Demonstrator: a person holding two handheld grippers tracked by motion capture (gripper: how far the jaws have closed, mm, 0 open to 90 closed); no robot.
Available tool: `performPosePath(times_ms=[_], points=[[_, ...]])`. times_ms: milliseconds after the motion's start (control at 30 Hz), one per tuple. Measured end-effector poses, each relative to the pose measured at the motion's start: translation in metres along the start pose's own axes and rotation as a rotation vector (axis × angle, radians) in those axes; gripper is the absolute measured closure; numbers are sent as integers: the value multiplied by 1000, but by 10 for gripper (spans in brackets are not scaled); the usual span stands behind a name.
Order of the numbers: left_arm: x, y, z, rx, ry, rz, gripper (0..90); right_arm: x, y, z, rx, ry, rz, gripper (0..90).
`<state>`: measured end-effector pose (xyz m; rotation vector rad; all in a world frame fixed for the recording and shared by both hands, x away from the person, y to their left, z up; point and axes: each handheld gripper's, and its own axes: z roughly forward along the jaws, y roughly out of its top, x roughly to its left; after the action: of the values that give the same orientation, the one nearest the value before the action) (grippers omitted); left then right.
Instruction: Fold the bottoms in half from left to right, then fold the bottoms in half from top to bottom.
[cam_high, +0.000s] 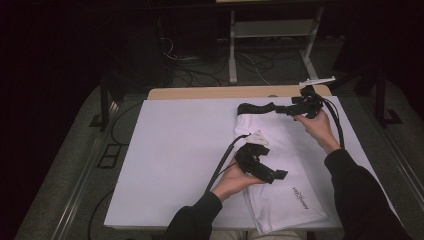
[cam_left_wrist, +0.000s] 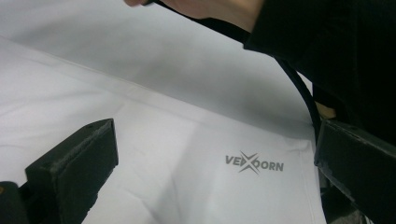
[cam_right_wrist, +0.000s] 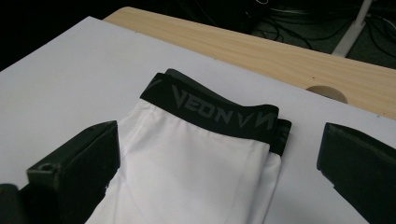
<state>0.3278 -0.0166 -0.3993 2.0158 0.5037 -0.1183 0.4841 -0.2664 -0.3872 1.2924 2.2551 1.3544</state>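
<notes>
A folded white garment (cam_high: 292, 200) with a black lettered waistband (cam_high: 255, 107) lies lengthwise on the white sheet (cam_high: 175, 150). My left gripper (cam_high: 281, 175) hovers over its middle with the jaws wide open and nothing between them. In the left gripper view, my left gripper (cam_left_wrist: 215, 135) looks down on the white cloth (cam_left_wrist: 163, 140) and a grey printed logo (cam_left_wrist: 254, 163). My right gripper (cam_high: 281, 110) is at the far end by the waistband. In the right gripper view its jaws (cam_right_wrist: 219, 135) stand open above the waistband (cam_right_wrist: 210, 112) and cloth (cam_right_wrist: 187, 172), apart from both.
The sheet covers a wooden table whose far edge (cam_high: 225, 92) stays bare, with a round cable hole (cam_right_wrist: 327, 93) in it. The person's dark sleeve (cam_left_wrist: 327, 37) and a black cable (cam_left_wrist: 303, 98) cross the left gripper view. A white frame (cam_high: 270, 30) and floor cables lie beyond the table.
</notes>
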Motion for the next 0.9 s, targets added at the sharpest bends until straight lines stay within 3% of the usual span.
performPosePath(times_ms=[333,533,900], points=[[20,9,-20,-21,57,-7,0,12,1,-10,-10,4,-29,0],[34,12,-28,-40,88,-21,0,12,-5,-10,7,3,-20,0],[55,10,-28,-41,117,-42,0,9,-15,-10,11,20,-14,0]])
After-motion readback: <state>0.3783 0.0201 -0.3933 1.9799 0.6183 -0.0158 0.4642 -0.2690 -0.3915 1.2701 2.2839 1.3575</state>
